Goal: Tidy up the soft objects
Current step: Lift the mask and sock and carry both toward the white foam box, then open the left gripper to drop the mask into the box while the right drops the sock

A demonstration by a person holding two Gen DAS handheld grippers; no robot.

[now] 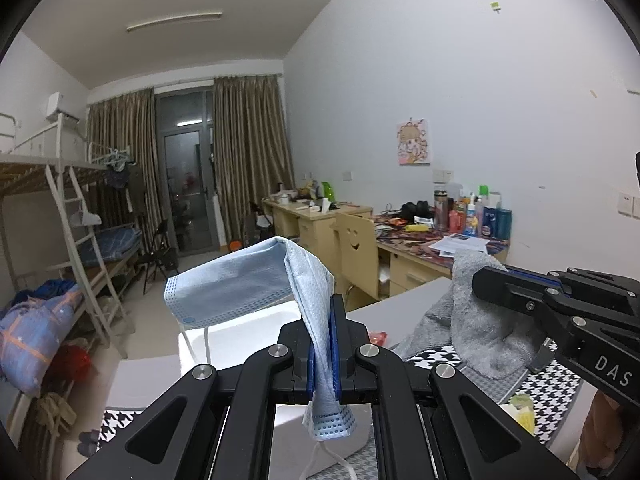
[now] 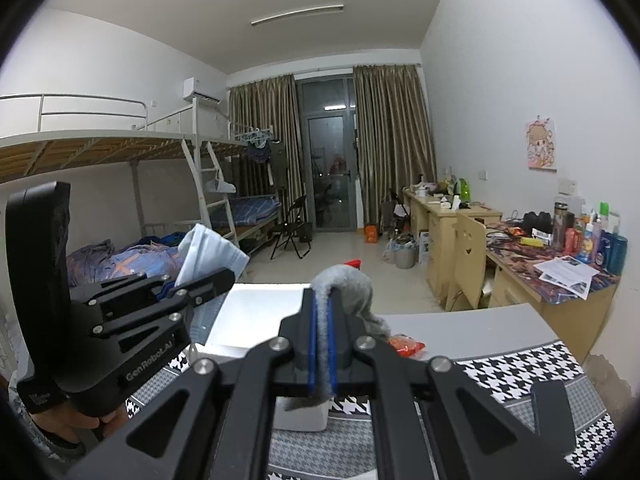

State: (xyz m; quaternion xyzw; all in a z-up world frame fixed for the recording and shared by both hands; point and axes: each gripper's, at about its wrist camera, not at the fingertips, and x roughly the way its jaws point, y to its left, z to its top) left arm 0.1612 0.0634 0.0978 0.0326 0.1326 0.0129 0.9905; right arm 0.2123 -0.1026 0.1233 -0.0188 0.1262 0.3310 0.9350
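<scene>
— Face mask (image 1: 236, 280) first: where's it sitting?
— Clamped in the left gripper (image 1: 323, 344), pads tight on a fold, the rest flopping out to its left, over the white box (image 1: 240, 336).
— And the grey cloth (image 1: 476, 320)?
— Pinched in the right gripper (image 2: 322, 340), draped over its tips, above the houndstooth mat (image 2: 516, 364).

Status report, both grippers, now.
Left gripper shut on light blue disposable face mask. Right gripper shut on grey fuzzy cloth. Both lifted over white box; nothing blocking.
</scene>
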